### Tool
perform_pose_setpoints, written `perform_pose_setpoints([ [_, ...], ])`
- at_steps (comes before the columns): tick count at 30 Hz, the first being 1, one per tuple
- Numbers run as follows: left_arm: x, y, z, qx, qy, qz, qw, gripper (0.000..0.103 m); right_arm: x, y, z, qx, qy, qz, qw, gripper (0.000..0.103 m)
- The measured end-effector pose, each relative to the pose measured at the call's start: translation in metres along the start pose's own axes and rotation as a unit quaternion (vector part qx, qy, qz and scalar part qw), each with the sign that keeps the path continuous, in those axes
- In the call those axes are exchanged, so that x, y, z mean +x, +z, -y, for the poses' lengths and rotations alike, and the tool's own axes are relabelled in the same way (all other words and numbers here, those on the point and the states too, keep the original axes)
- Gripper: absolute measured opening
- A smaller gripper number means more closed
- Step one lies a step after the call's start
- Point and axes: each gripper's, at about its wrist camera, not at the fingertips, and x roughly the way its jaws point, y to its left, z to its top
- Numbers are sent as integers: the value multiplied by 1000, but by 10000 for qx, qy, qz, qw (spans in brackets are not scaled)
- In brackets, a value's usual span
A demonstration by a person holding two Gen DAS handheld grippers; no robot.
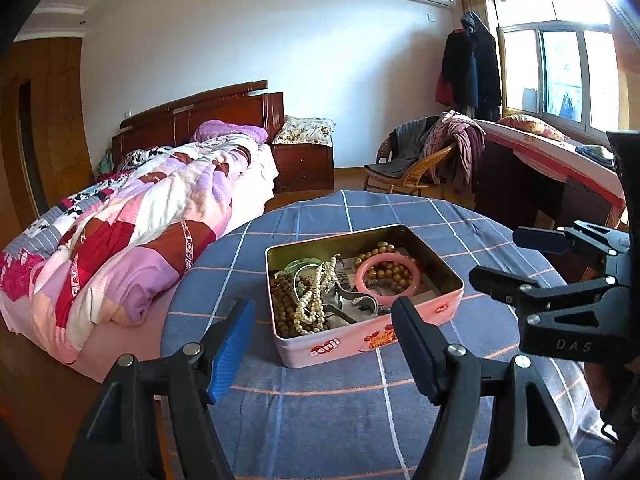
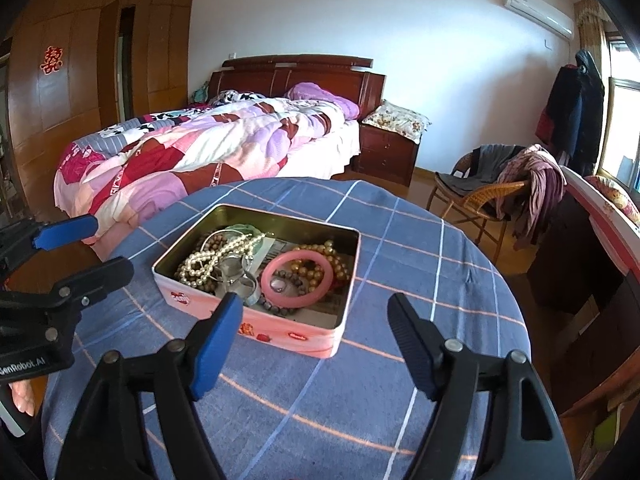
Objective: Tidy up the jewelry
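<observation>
Hovering low over the near edge of the round table (image 2: 460, 248), the left gripper (image 1: 324, 344) and the right gripper (image 2: 312, 340) both stand with their jaws spread wide and nothing between them, each pointed at the pink tin (image 1: 360, 336) that sits just beyond their tips on the blue checked cloth (image 1: 304, 420). All the jewelry in view lies inside that lidless tin: a pearl strand (image 2: 212, 258) tangled over brown wooden beads (image 1: 282, 308), a pink bangle (image 2: 298, 280) ringing golden-brown beads (image 1: 386, 268), and a silvery metal piece (image 1: 352, 304) between them. That fits either a jumble waiting to be sorted or pieces already gathered into the tin, so I would not name a move; no lid or second container shows. Beyond are the bed (image 2: 208, 148) and wicker chair (image 1: 416, 168).
</observation>
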Motion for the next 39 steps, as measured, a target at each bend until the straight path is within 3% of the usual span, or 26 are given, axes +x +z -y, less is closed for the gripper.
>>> perform_pose_setpoints([
  [24,-2,0,5,-39,94,-88,9999,71,-18,-4,6,98,-40,136,9999,80],
  [26,-1,0,5,-46,147,-94,9998,75,-20,-4,5,96,-33,153,9998,80],
  [28,-1,-1,6,-18,248,-62,9997,88,-20,-4,3,89,-29,162,9998,80],
  [39,0,-1,8,65,532,-12,9986,90,-19,-4,1,88,-12,166,9998,81],
])
